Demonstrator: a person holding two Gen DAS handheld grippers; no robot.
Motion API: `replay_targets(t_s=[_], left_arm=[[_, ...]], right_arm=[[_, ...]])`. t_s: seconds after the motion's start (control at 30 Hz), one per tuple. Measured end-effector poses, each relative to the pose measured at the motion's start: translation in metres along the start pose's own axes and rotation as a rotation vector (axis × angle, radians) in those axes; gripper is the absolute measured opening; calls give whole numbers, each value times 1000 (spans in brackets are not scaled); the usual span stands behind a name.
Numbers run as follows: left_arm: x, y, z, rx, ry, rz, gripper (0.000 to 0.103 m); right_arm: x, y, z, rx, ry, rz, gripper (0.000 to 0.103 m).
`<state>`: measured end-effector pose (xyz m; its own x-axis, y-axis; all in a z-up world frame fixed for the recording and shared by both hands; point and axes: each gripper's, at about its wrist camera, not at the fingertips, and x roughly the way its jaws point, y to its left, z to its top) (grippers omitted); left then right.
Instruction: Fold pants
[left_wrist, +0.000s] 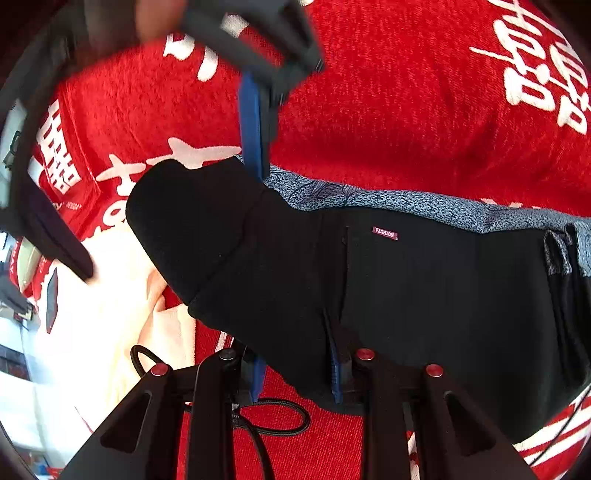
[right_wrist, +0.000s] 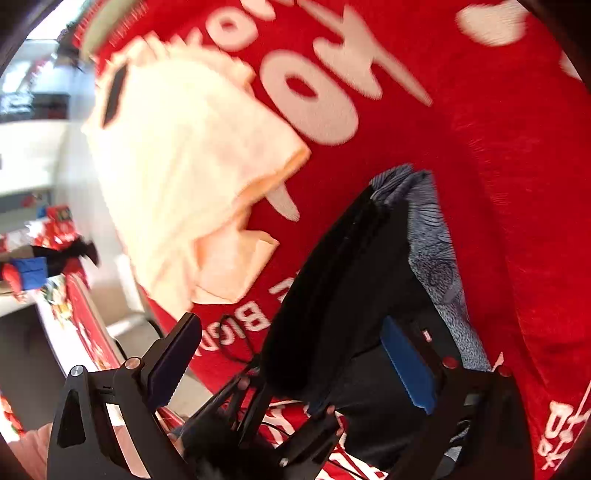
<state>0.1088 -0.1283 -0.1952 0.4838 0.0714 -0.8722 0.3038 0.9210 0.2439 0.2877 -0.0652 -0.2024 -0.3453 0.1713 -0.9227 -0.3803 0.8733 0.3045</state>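
**A:** Where are the pants?

**B:** The black pants (left_wrist: 388, 295) lie on the red blanket (left_wrist: 406, 122), already doubled over, I'd say, since a grey patterned lining (left_wrist: 406, 201) shows along the far edge and a small "FASHION" label (left_wrist: 385, 233) faces up. A cream cloth (left_wrist: 110, 314) sits just beside them, toward the blanket's edge on my left.

**A:** What are your grippers doing?

**B:** My left gripper (left_wrist: 295, 373) is at the near edge of the pants. Black cloth runs down between its blue pads (left_wrist: 335, 376), but the gap there looks wide, and I cannot tell whether it is clamped or just resting against the fabric. My right gripper (right_wrist: 295, 365) is wide apart in its own view; one blue pad (right_wrist: 406, 369) lies against the pants and the other finger (right_wrist: 173, 354) is well clear over the blanket. In the left view it comes in from the far side, its blue tip touching the fold near the lining.

**A:** So which step is this?

**B:** My judgement: between folds. The legs seem stacked, and I'm setting up to take the end and bring it over.

**A:** What does the next move need?

**B:** The right gripper has to close on every layer at that edge, lining included. Then both ends should lift evenly, so the stack doesn't slide apart, and stay clear of the cream cloth.
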Motion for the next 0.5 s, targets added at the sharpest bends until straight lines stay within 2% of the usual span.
replay_targets(t_s=[0.13, 0.2, 0.23, 0.27, 0.3, 0.5], left_arm=[[-6, -6, -1, 22, -21, 11, 28], [-6, -8, -1, 29, -19, 7, 28], [-6, -8, -2, 28, -10, 0, 28], [-6, -9, -2, 30, -8, -7, 28], [-9, -11, -2, 42, -17, -7, 28], [-47, -32, 3, 140, -97, -28, 28]], right_arm=[[27, -8, 9, 1, 90, -66, 98], [33, -20, 5, 30, 94, -63, 71], [32, -28, 1, 55, 77, -62, 42], [29, -35, -3, 79, 58, -33, 26], [25, -44, -9, 114, 28, 23, 20], [-12, -75, -61, 198, -173, 161, 17]])
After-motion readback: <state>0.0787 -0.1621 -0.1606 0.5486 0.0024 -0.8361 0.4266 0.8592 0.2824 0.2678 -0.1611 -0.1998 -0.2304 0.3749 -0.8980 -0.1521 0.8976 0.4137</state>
